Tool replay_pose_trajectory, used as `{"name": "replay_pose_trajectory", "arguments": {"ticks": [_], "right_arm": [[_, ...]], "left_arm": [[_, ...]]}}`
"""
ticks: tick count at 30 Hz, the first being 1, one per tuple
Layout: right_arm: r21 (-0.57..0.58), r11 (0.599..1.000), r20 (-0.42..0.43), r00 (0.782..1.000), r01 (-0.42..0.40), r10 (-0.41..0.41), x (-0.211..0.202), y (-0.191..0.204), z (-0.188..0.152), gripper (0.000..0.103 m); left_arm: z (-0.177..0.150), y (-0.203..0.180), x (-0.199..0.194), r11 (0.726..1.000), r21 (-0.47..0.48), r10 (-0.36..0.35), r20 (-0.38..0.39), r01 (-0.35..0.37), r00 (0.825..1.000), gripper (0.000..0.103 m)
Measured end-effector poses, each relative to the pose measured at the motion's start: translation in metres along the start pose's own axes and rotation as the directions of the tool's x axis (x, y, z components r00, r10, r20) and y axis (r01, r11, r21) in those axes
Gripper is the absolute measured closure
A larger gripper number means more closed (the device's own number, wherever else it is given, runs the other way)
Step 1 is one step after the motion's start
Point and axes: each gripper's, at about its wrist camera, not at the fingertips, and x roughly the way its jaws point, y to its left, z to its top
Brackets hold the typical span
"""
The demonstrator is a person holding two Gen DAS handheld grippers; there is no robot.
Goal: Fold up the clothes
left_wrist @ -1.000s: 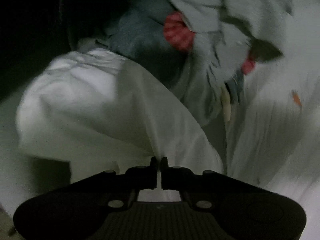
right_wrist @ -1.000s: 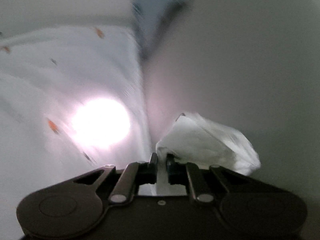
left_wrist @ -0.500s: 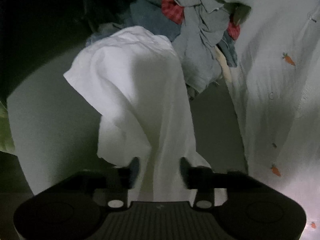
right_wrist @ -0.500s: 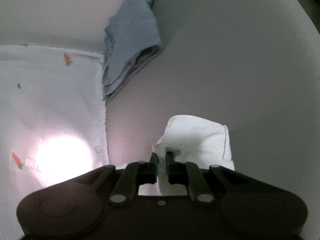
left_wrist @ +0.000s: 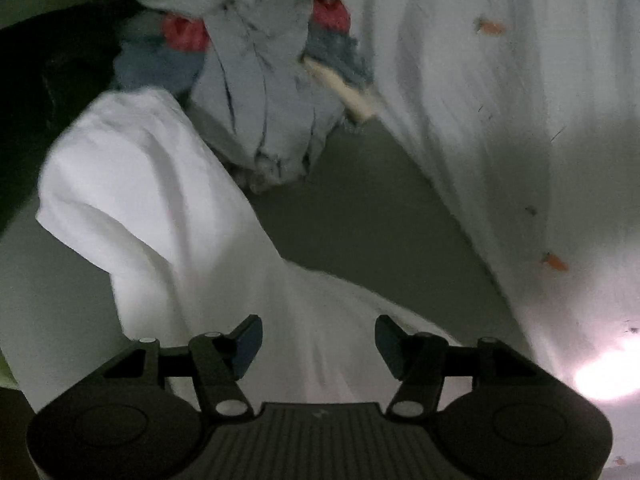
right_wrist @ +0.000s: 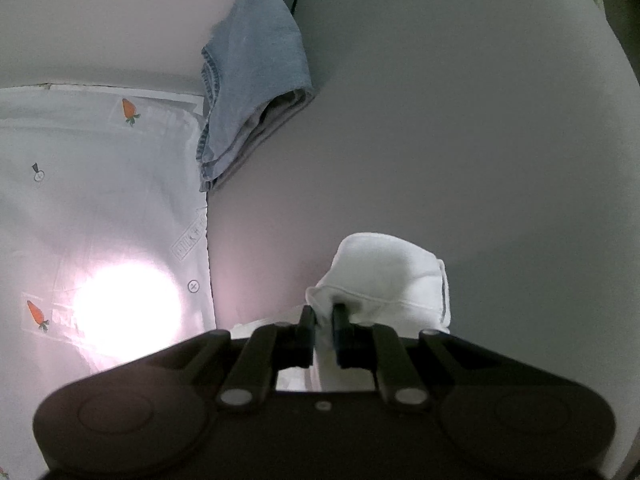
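A white garment [left_wrist: 160, 216] lies spread over the grey table, running from the upper left down under my left gripper [left_wrist: 318, 344]. That gripper stands open just above the cloth, with nothing between its fingers. In the right wrist view my right gripper [right_wrist: 323, 320] is shut on a bunched corner of the same white garment [right_wrist: 384, 276], whose folded edge rests on the grey table [right_wrist: 440, 120]. A white carrot-print garment [left_wrist: 520, 120] lies flat to the right in the left view and fills the left of the right view, the carrot-print garment [right_wrist: 100, 200].
A heap of grey, blue and red clothes [left_wrist: 260, 72] sits beyond the white garment. A folded light-blue denim piece [right_wrist: 252, 92] lies at the carrot-print garment's far corner. A bright light glare [right_wrist: 124, 308] falls on the print cloth. Bare grey tabletop [left_wrist: 380, 216] shows between the garments.
My left gripper opened and let go of the white garment, which has dropped onto the table. My right gripper kept its hold and lowered its corner to the tabletop.
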Motion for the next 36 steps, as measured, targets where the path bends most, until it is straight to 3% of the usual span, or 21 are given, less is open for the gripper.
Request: {"name": "replay_pose_trajectory", "arguments": {"ticks": [2, 5, 10, 11, 13, 14, 15, 16, 20, 22, 26, 29, 30, 32, 36], "right_arm": [[0.009, 1.000, -0.013, 1.000, -0.004, 0.005, 0.000, -0.002, 0.004, 0.093], [0.019, 1.000, -0.031, 0.999, -0.004, 0.005, 0.000, -0.007, 0.010, 0.093], [0.040, 0.999, -0.070, 0.998, 0.010, -0.007, -0.001, -0.019, 0.020, 0.093], [0.043, 0.999, -0.077, 0.997, 0.013, -0.009, 0.001, -0.020, 0.021, 0.093], [0.050, 0.999, -0.096, 0.995, 0.014, -0.009, 0.003, -0.021, 0.024, 0.093], [0.048, 0.999, -0.106, 0.994, 0.012, -0.007, 0.004, -0.019, 0.025, 0.093], [0.041, 0.999, -0.106, 0.994, 0.004, 0.001, 0.003, -0.016, 0.026, 0.093], [0.028, 1.000, -0.103, 0.995, -0.014, 0.017, 0.001, -0.011, 0.026, 0.093], [-0.081, 0.989, -0.127, 0.985, -0.123, 0.112, 0.002, 0.033, 0.024, 0.093], [-0.101, 0.973, -0.157, 0.969, -0.207, 0.190, 0.010, 0.065, 0.021, 0.093], [-0.124, 0.917, -0.222, 0.911, -0.380, 0.348, 0.041, 0.152, 0.011, 0.094], [-0.129, 0.857, -0.275, 0.849, -0.499, 0.452, 0.062, 0.238, 0.000, 0.095], [-0.131, 0.830, -0.289, 0.822, -0.542, 0.490, 0.063, 0.265, -0.005, 0.095], [-0.140, 0.762, -0.305, 0.759, -0.633, 0.575, 0.051, 0.315, -0.013, 0.096], [-0.161, 0.580, -0.289, 0.600, -0.798, 0.745, 0.007, 0.367, -0.009, 0.097]], "left_arm": [[0.003, -0.012, 0.023, 0.996, -0.001, 0.087, -0.047, -0.087, 0.995, 0.041], [0.001, -0.026, 0.051, 0.974, 0.076, 0.220, -0.074, -0.215, 0.973, 0.039], [-0.015, -0.043, 0.087, 0.900, 0.224, 0.395, -0.063, -0.373, 0.916, 0.040], [-0.018, -0.047, 0.094, 0.880, 0.253, 0.429, -0.058, -0.402, 0.902, 0.045], [-0.025, -0.041, 0.099, 0.868, 0.227, 0.461, -0.041, -0.441, 0.886, 0.075], [-0.027, -0.040, 0.095, 0.879, 0.199, 0.448, -0.033, -0.433, 0.894, 0.079], [-0.028, -0.039, 0.089, 0.892, 0.171, 0.428, -0.020, -0.418, 0.904, 0.090], [-0.029, -0.039, 0.083, 0.904, 0.144, 0.408, -0.006, -0.403, 0.913, 0.095], [-0.010, -0.053, 0.050, 0.953, 0.086, 0.289, 0.030, -0.290, 0.957, 0.098], [0.004, -0.068, 0.035, 0.972, 0.066, 0.223, 0.069, -0.227, 0.972, 0.098], [0.051, -0.113, 0.009, 0.997, 0.049, 0.051, 0.146, -0.059, 0.988, 0.099], [0.095, -0.159, -0.021, 0.993, 0.051, -0.117, 0.231, 0.108, 0.966, 0.099], [0.105, -0.175, -0.038, 0.984, 0.059, -0.176, 0.272, 0.166, 0.946, 0.099], [0.123, -0.196, -0.077, 0.949, 0.075, -0.312, 0.352, 0.306, 0.882, 0.099], [0.128, -0.205, -0.137, 0.875, 0.119, -0.468, 0.456, 0.469, 0.757, 0.099]]}}
